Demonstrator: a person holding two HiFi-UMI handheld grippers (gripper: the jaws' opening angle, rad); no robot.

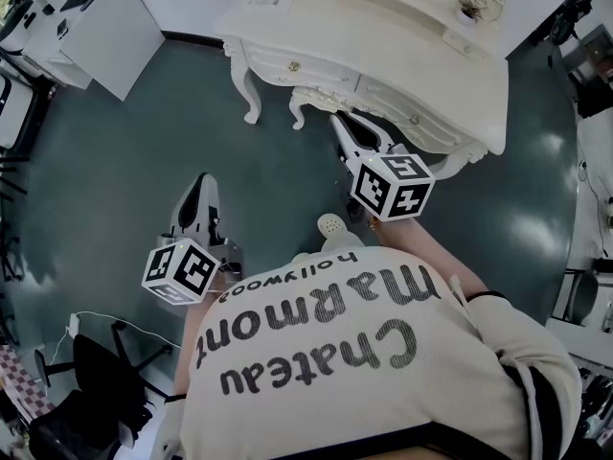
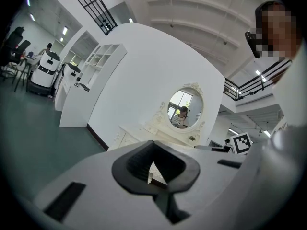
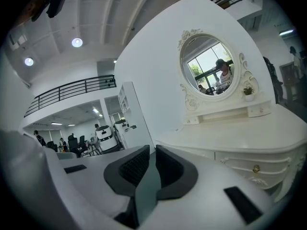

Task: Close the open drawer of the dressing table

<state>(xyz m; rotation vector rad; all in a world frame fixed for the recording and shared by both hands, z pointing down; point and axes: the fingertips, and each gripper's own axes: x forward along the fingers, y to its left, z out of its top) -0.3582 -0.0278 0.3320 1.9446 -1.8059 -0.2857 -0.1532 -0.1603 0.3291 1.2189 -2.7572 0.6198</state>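
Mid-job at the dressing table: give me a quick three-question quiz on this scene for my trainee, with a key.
1. True or false: the right claw holds an object between its jaws.
2. The mirror on the dressing table is: A) oval, B) square, C) triangular.
3. In the head view, which is closer to the dressing table, the left claw or the right claw?

Key:
1. False: its jaws stand slightly apart with nothing between them.
2. A.
3. The right claw.
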